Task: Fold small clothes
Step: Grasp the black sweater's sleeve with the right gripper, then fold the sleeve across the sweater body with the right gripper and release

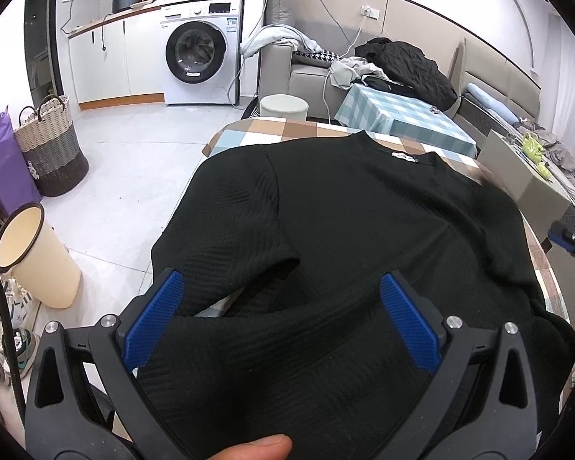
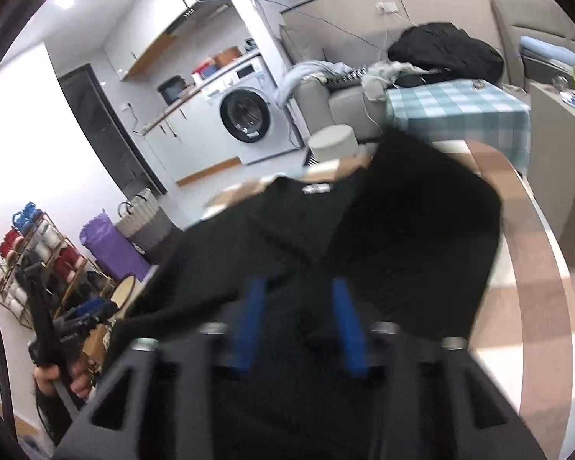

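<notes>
A black knit sweater lies spread on the table with the checked cloth, its collar and white label at the far side. My left gripper is open, its blue pads on either side of the sweater's near hem and left sleeve. In the right wrist view, which is blurred, my right gripper has its blue fingers partly closed over the sweater; whether cloth is pinched is unclear. The sweater's right side looks lifted and folded toward the middle. The left gripper also shows at the lower left of that view.
A second table with a blue checked cloth and a sofa piled with clothes stand behind. A grey stool, washing machine, woven basket and cream bin stand on the floor to the left.
</notes>
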Tool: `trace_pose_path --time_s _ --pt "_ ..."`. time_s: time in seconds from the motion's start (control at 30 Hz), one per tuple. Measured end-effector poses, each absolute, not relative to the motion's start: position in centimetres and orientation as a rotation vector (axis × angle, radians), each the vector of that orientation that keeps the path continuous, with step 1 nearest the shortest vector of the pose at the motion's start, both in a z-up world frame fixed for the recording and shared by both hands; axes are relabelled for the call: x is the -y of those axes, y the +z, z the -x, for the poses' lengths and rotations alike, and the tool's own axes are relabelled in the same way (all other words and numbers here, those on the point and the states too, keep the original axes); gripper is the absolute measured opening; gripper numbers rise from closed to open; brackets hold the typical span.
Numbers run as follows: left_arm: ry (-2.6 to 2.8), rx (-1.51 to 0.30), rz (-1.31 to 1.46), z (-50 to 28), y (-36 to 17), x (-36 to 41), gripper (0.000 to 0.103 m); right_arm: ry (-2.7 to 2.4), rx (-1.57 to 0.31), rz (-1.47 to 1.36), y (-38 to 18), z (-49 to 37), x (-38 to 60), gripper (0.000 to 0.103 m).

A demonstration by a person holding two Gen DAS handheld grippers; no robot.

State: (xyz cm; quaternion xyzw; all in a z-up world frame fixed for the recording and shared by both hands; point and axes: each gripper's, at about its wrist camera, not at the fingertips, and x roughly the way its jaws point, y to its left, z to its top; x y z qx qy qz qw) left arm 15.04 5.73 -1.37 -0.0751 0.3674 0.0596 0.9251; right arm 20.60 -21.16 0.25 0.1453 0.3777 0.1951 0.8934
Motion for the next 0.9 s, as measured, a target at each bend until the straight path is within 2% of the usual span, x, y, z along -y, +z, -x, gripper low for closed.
trace_pose_path --time_s 0.17,0.3,0.47,0.53,0.57,0.63,0.73,0.9 --pt "0.128 -0.763 0.148 -15.3 -1.6 -5.8 0.102 0.104 -0.956 -0.315 -3.5 -20.5 26.4 0.05" --pt "0.147 -0.773 0.152 -15.5 -1.8 -6.5 0.102 0.135 -1.045 -0.4 -5.9 -21.0 27.7 0.05" --pt "0.188 -0.786 0.193 -15.3 -2.3 -8.5 0.102 0.192 -1.088 -0.225 -6.9 -21.4 23.7 0.05" --pt "0.215 -0.794 0.21 -15.2 -2.5 -9.5 0.102 0.155 -1.067 -0.104 -6.8 -21.0 22.3 0.033" --pt "0.231 -0.794 0.216 -15.0 -2.6 -10.1 0.102 0.148 -1.069 -0.065 -6.9 -21.1 21.8 0.03" --pt "0.258 -0.8 0.231 -14.7 -2.9 -11.0 0.102 0.117 -1.064 0.032 -7.2 -20.9 21.1 0.014" --pt "0.29 -0.813 0.273 -14.1 -3.4 -12.9 0.102 0.084 -1.055 0.067 -7.5 -20.9 21.0 0.007" --pt "0.312 -0.817 0.335 -12.4 -4.1 -15.6 0.102 0.011 -1.041 0.045 -7.5 -20.7 22.8 0.007"
